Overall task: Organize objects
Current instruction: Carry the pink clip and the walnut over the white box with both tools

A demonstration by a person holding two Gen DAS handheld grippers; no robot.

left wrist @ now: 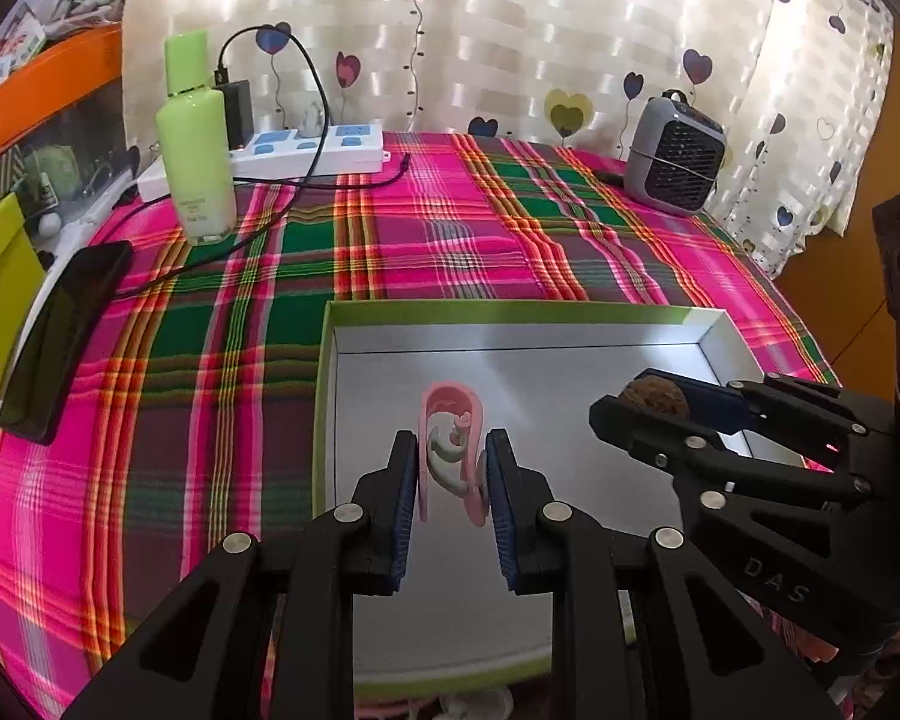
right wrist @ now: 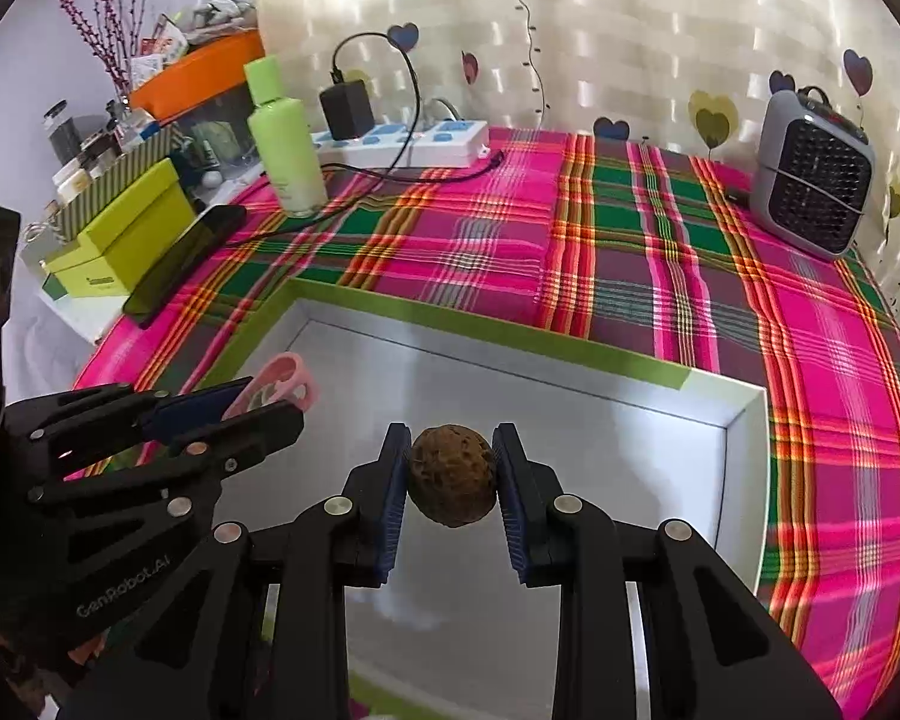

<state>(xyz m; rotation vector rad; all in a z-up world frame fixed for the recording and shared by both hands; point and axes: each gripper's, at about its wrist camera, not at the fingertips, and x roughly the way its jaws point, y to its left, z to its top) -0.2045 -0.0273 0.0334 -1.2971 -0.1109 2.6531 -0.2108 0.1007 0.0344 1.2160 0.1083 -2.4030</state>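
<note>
Both loads are hanging over the open box (left wrist: 513, 315) right now, so this looks like the drop-off step. The left hand-held gripper (left wrist: 453, 468) is pinched onto a pink hair clip (left wrist: 450, 420) above the box's left half, and the right hand-held gripper (right wrist: 450, 474) is clamped on a walnut (right wrist: 452, 474) over the middle of the grey box floor. My guess for the next move: lower each one a bit and let the jaws spread, keeping the two grippers from bumping since they sit close together. The box itself sits on the plaid-covered desk (left wrist: 390, 240). Hard to say how high either item is off the box floor, and the box's near edge is hidden behind the gripper arms in both views.
</note>
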